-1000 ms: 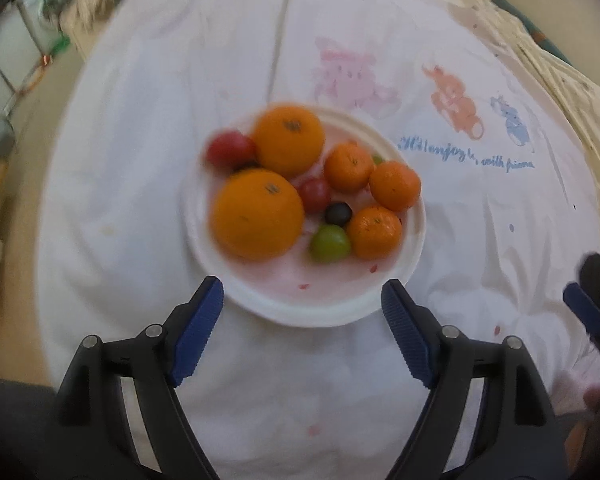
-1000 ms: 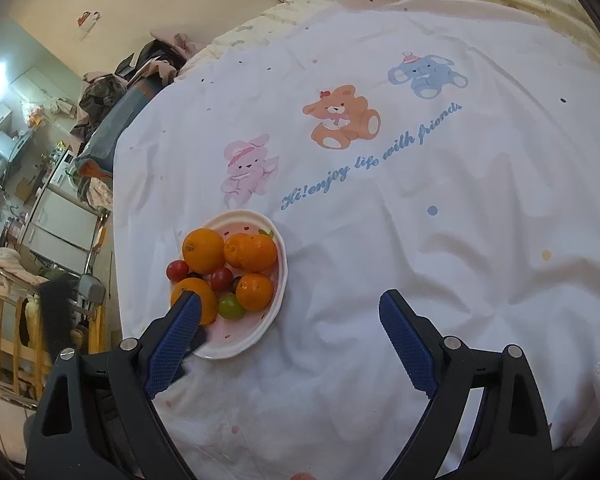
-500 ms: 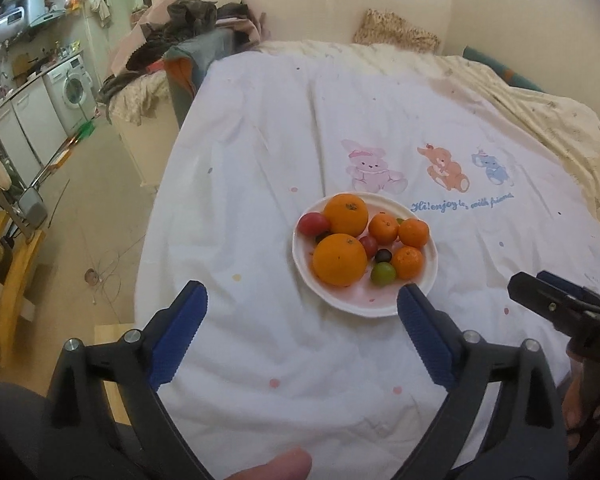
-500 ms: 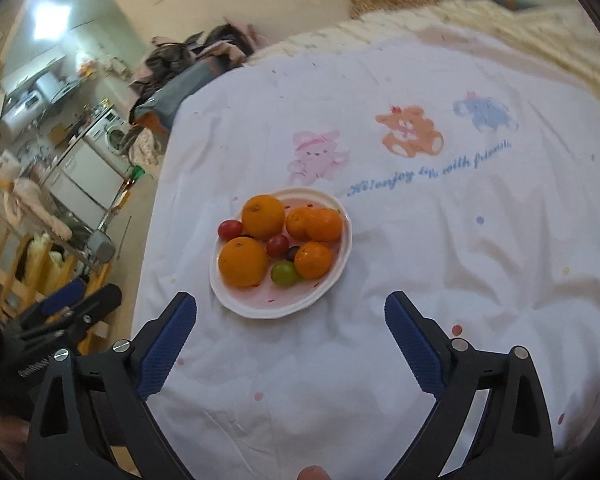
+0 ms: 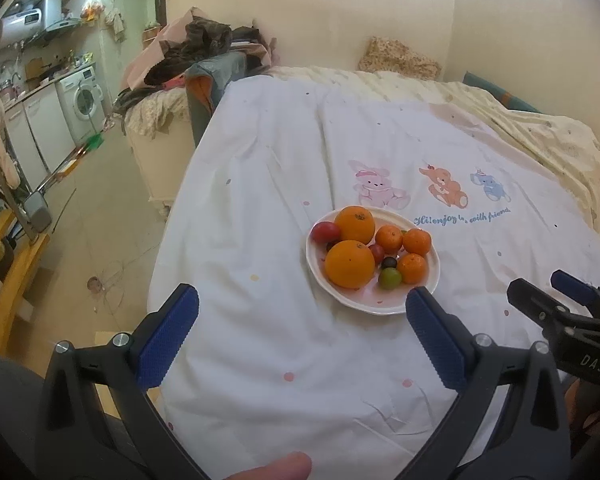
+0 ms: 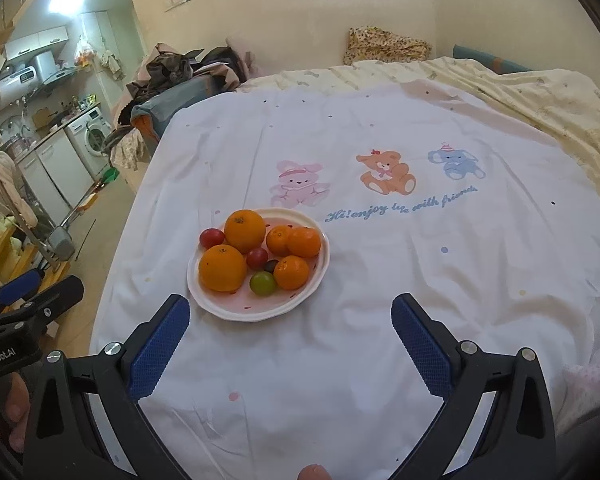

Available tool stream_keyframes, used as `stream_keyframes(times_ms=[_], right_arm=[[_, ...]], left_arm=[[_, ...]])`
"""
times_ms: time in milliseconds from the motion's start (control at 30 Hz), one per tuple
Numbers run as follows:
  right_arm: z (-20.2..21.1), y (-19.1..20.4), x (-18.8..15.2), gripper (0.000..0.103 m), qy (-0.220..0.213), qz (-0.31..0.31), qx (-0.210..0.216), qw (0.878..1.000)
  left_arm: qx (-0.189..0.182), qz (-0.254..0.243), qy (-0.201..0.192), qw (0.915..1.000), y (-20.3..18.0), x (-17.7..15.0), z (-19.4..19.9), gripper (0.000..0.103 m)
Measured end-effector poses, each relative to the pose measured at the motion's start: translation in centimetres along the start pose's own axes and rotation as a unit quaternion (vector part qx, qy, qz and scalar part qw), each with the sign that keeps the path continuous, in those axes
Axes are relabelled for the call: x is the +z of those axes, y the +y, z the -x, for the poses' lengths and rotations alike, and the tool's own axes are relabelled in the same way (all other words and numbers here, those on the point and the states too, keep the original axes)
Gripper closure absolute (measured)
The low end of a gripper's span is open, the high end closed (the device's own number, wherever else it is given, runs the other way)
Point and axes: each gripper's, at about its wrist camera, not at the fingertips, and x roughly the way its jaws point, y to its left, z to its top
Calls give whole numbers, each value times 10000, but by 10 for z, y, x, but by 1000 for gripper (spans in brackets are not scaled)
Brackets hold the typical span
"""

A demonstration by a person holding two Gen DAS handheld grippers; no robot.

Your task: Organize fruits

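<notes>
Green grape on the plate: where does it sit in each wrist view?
Left wrist: green grape at the plate's near edge, right of centre.
Right wrist: green grape left of centre, near side of the plate.
Shared landmark: the pink rabbit print beyond the plate.

The plate (image 6: 318,276) is white with a pale pink inside and small red dots. On it, the two big oranges (image 6: 222,268) are deep orange, and the three mandarins (image 6: 291,272) are orange too. The cherry tomatoes (image 6: 212,238) are red, one grape (image 6: 263,283) is green, and one small fruit (image 6: 271,265) is dark, almost black.

The bed sheet (image 6: 380,320) is white with little coloured dots; it has a pink rabbit (image 6: 298,184), an orange bear (image 6: 388,172), a blue elephant (image 6: 456,162) and blue cursive writing. The blanket (image 6: 540,96) behind is pale yellow with a faint pattern.

The pads (image 6: 158,346) are blue with a fine grid, on black frames.
</notes>
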Motion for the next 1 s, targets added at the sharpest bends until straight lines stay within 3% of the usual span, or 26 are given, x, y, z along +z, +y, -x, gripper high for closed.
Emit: stream_keyframes(times_ms=[1000], right_arm=[[1,2,2,0,-126,55,-107,9998]], left_arm=[[-26,105,86,9999,3,-2,-6,1]])
